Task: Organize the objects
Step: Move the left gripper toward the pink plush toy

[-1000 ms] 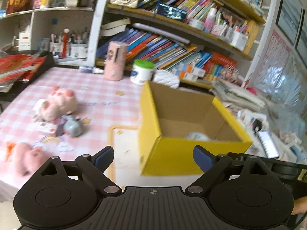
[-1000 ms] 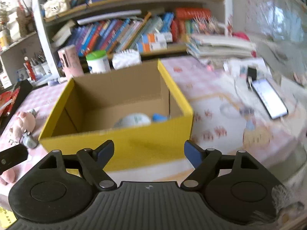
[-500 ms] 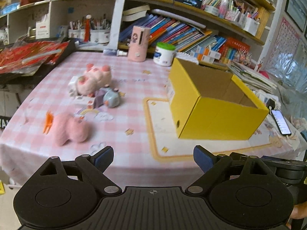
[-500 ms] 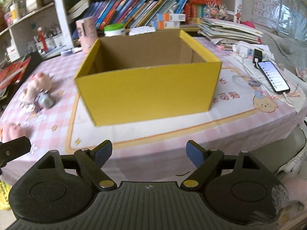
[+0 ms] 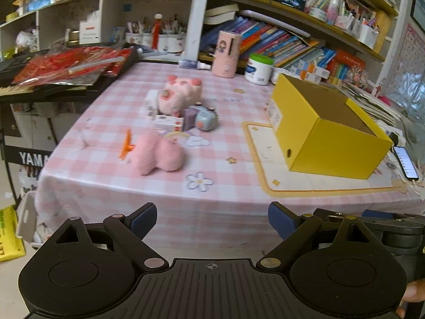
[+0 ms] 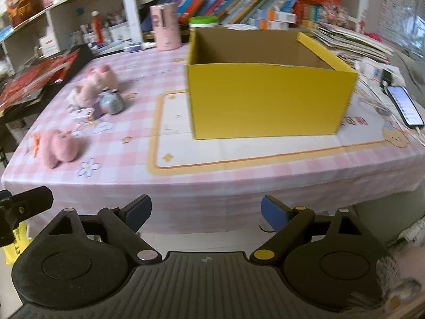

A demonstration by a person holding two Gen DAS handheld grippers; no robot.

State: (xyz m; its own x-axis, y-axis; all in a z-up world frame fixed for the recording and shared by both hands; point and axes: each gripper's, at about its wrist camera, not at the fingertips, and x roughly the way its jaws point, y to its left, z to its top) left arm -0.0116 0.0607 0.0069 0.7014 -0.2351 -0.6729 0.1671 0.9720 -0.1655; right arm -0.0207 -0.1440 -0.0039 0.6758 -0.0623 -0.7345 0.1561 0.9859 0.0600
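An open yellow cardboard box stands on the pink checked tablecloth; its inside is hidden from here. Left of it lie a pink plush toy, a pink plush pig, a grey-blue round toy and a small white packet. My left gripper hangs open and empty in front of the table edge. My right gripper is there too, empty, its jaws opening wider.
A phone lies right of the box. At the back stand a pink cylinder, a white green-lidded jar and bookshelves. A black stand with red packets borders the table's left side.
Both grippers pulled back from above the box to beyond the table's front edge. The box's contents dropped out of sight. The right jaws spread a little.
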